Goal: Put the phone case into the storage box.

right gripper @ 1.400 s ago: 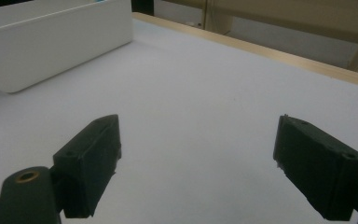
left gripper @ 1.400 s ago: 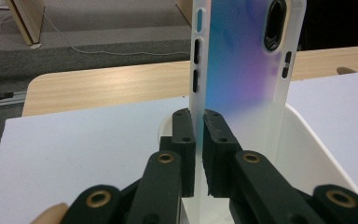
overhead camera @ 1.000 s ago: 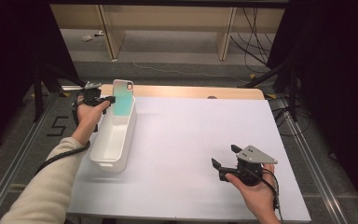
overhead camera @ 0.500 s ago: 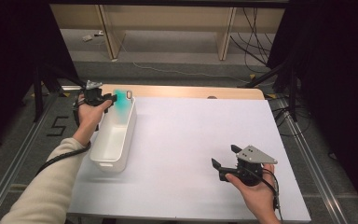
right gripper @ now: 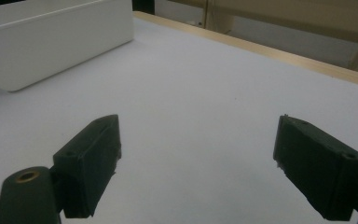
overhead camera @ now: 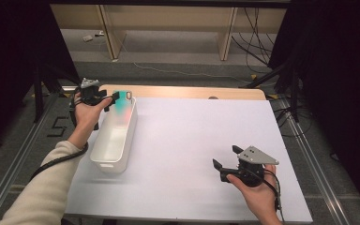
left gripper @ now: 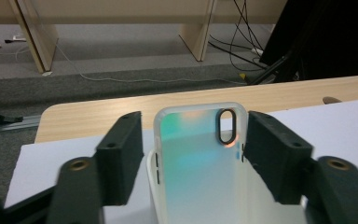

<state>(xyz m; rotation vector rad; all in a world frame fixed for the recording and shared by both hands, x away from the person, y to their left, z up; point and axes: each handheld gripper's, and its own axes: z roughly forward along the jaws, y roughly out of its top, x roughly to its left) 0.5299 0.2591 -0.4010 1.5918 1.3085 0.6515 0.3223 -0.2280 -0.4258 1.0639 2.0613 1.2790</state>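
A: Over the far end of the bin [overhead camera: 115, 140], the left gripper [overhead camera: 113, 98] has the phone case [overhead camera: 122, 108] between its jaws. State of the grip?

B: Jaws have just been opening. From the left gripper view, the case [left gripper: 198, 163] stands upright between the pads with a gap at the left pad [left gripper: 121, 158]; whether the right one touches it I cannot tell. I judge it released, dropping into the bin.

A: So progress?

B: Judged: carry to the bin is done, letting go is under way. Left to do: case settles flat inside, left gripper pulls clear of the bin.

A: Right gripper [overhead camera: 225, 158]?

B: Wide open, holding nothing, resting well right of the bin on the white mat [overhead camera: 192, 140]. Its own view confirms the gripper [right gripper: 198, 163] has bare mat between the jaws, with the bin [right gripper: 56, 44] wall beyond.

A: What does each view add?

B: High view gives the layout: case blurred above the bin's far end, both hands placed. Left gripper view gives detail: clear rim, teal tint, the oval camera cutout [left gripper: 226, 126], gap at the pad. Bin interior reads empty from the high view.
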